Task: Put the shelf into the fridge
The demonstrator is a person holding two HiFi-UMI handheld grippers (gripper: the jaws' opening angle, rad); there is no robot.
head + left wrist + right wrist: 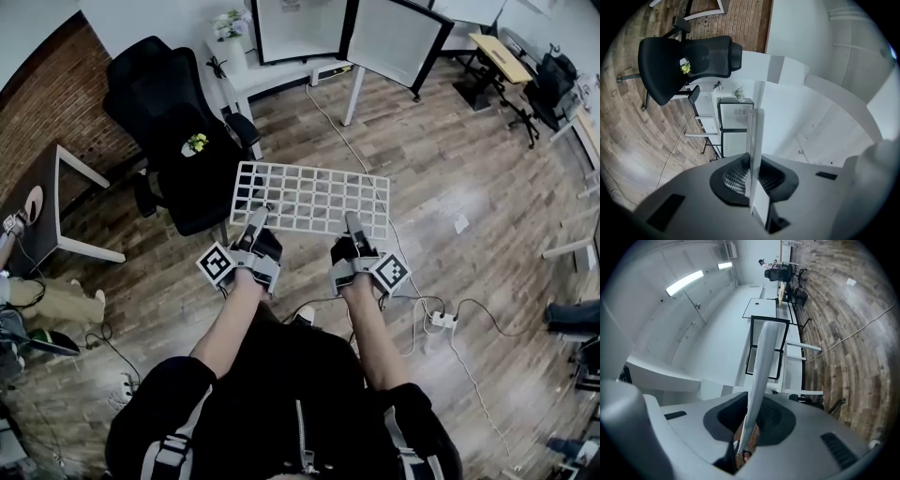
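Head view | left gripper (255,219), right gripper (353,225) pinch shelf (314,197) | plank floor (450,173), black chair (178,131), brick wall (37,103)

The shelf (312,199) is a white grid, the chair (173,103) black (yellow flowers (196,142)), the floor (450,169) brown planks.

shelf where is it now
Head view, centre: the shelf is held above the floor by the left hand-held gripper and right hand-held gripper, black chair at its left.

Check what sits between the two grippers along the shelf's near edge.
Only bare grid. In the head view the left gripper and right gripper both clamp the shelf, with nothing between them.
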